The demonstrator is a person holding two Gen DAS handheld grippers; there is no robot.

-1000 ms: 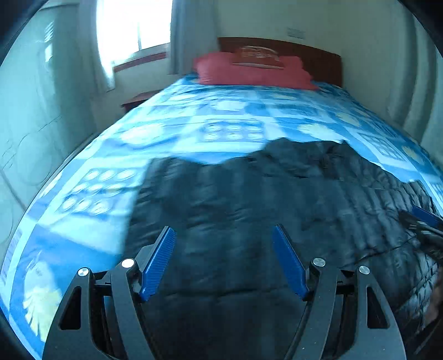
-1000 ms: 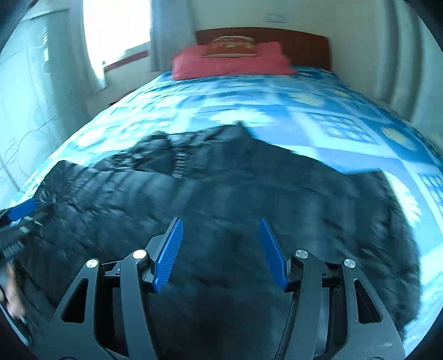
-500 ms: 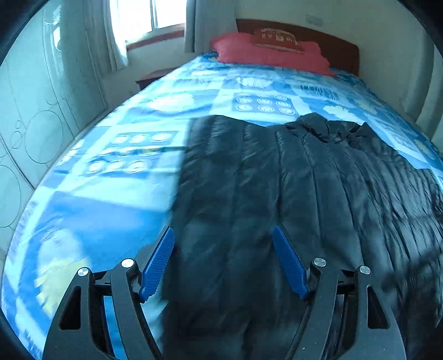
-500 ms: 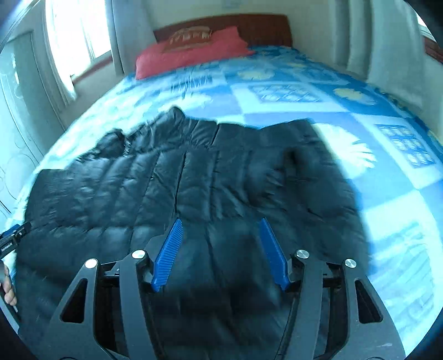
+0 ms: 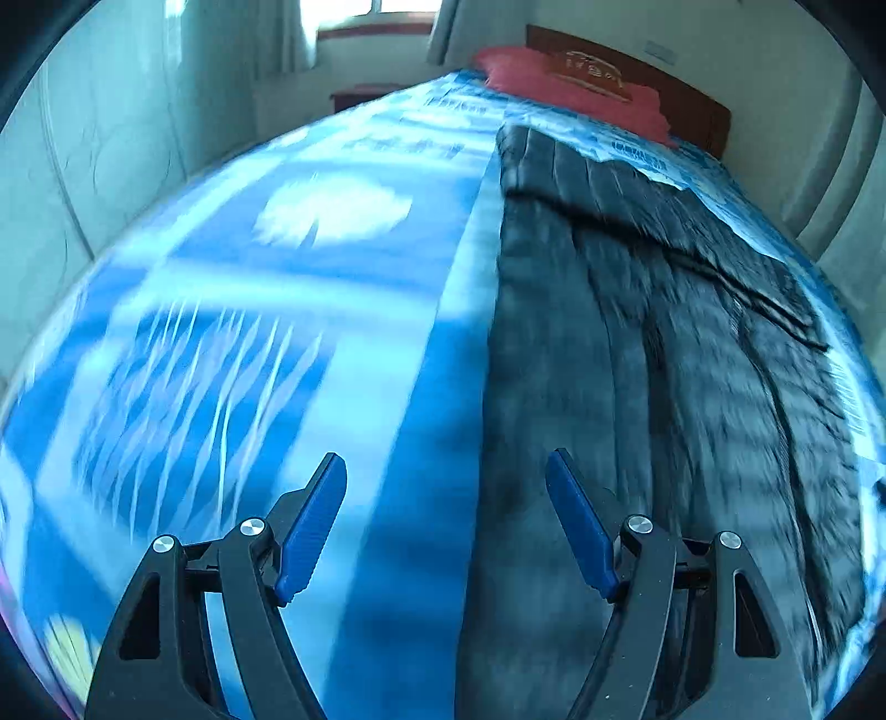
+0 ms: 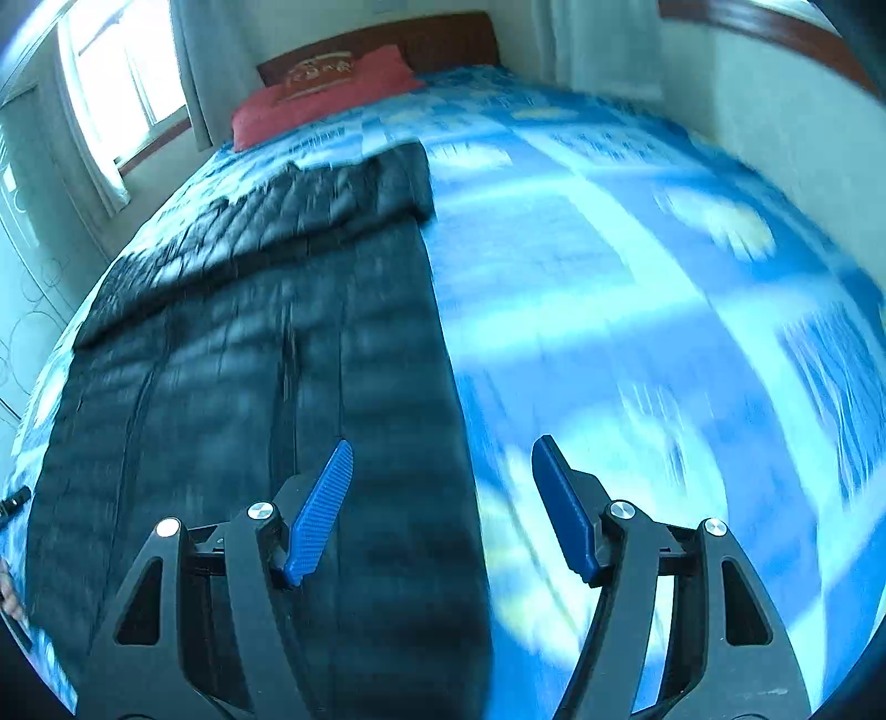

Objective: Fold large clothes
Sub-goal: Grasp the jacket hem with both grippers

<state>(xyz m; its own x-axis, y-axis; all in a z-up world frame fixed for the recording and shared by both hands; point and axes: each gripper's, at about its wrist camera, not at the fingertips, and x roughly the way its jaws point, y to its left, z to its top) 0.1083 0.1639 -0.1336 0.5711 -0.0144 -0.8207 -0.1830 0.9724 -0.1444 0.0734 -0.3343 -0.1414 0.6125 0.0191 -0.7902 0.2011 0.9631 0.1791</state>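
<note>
A large black quilted jacket lies spread flat on the blue patterned bedspread. My left gripper is open and empty, low over the jacket's left edge, straddling the line between jacket and bedspread. The jacket also shows in the right wrist view. My right gripper is open and empty, low over the jacket's right edge, its left finger over the fabric and its right finger over the bedspread. Both views are blurred by motion.
A red pillow lies at the wooden headboard at the far end. A window with curtains is on the left wall. A wall runs close along the bed's right side.
Both grippers have swung outward from above the middle of the jacket: the left one to its left edge, the right one to its right edge. Both stayed open.
</note>
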